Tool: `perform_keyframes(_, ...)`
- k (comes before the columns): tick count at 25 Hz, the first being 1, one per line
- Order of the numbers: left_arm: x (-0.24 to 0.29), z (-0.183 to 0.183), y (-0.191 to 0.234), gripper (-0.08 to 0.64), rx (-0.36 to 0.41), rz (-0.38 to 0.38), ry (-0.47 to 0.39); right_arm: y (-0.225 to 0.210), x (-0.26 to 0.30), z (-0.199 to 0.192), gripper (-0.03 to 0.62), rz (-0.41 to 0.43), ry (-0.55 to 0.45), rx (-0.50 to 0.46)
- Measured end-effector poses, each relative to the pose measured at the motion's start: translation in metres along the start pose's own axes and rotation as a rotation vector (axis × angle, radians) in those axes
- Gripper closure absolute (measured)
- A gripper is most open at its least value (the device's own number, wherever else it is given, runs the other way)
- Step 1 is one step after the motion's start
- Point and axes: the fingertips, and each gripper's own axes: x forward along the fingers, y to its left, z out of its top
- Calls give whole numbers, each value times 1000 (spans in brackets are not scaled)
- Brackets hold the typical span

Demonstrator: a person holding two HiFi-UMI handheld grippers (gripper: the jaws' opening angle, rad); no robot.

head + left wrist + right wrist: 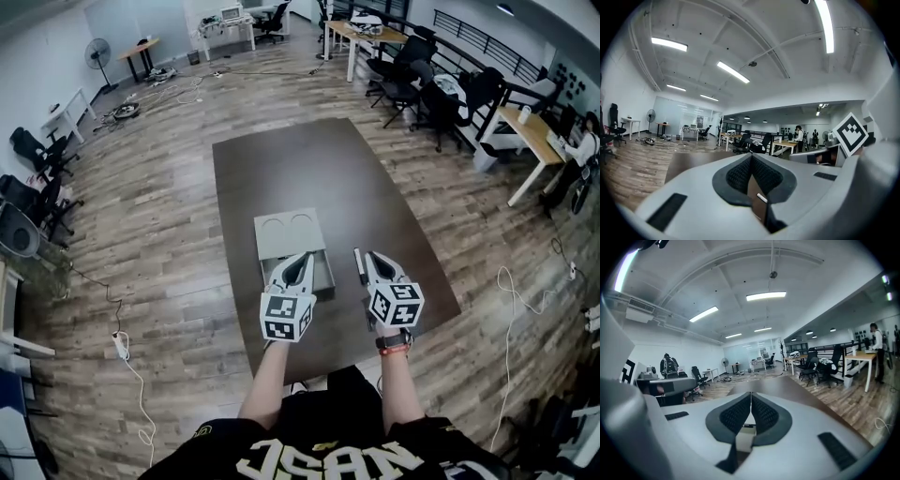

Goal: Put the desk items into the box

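My right gripper (375, 260) has its jaws pressed together on nothing and sits just beside a slim, dark, pen-like item (358, 265) lying on the surface (281, 159). It looks lined up for a pick. My left gripper (302, 262), likewise closed and empty, hovers over the open compartment of the grey box (289, 230).

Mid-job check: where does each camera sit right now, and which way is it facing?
Head view: on the person's head, looking steeply down at the table and box; both forearms, the left gripper and the right gripper show.
Left gripper view: on the left gripper, looking along its closed jaws across the table into the office; the right gripper's marker cube shows at right.
Right gripper view: on the right gripper, looking along its closed jaws down the table.
Shared: both gripper views catch the box from opposite sides.
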Motion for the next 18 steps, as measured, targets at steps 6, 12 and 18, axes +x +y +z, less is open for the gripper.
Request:
perform_keyframes(6,58,-15,4,552,7,-44,24,-32,47,-20,565,-7,97,1)
perform_keyframes(12,97,-42,2,552,-18,-63,69,-59,74,-58,530,-5,216,44)
perform_keyframes(18,119,-75,8,552,-53,-58,127,-78,95,-103,501,0,312,121)
